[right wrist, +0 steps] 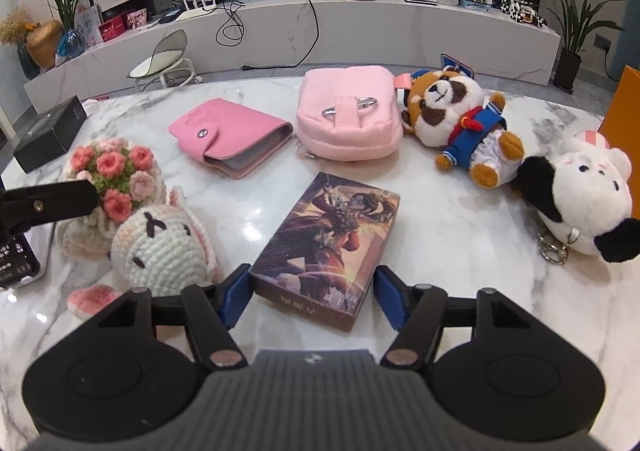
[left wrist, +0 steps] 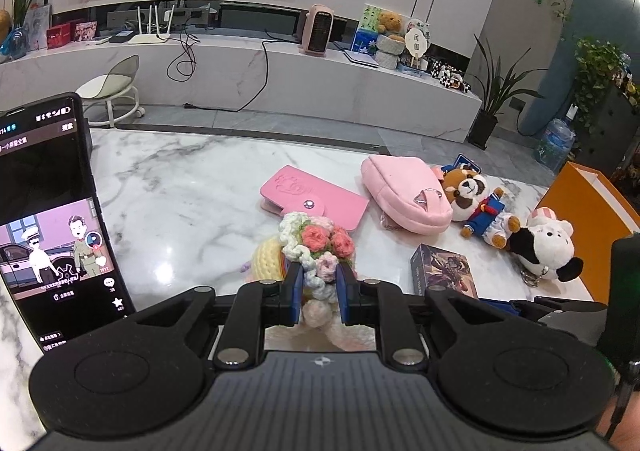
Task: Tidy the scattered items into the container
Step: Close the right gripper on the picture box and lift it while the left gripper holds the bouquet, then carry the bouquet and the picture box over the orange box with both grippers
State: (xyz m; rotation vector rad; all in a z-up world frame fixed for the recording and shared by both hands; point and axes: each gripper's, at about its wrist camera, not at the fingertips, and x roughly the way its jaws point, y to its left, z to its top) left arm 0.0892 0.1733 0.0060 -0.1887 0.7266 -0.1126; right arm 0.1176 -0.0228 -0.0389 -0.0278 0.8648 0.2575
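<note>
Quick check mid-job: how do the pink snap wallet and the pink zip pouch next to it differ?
The pink wallet is smooth and flat, book-shaped with card sleeves showing at its open edge; the pink pouch is fuzzy, padded and bulkier. The wallet closes with a snap tab, while the pouch has a fabric strap with a metal ring. Both are pink, lie side by side on the marble table, and neither gripper touches them.

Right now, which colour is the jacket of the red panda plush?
Blue, with a red tie on the red panda plush; the right wrist view shows it best.
</note>
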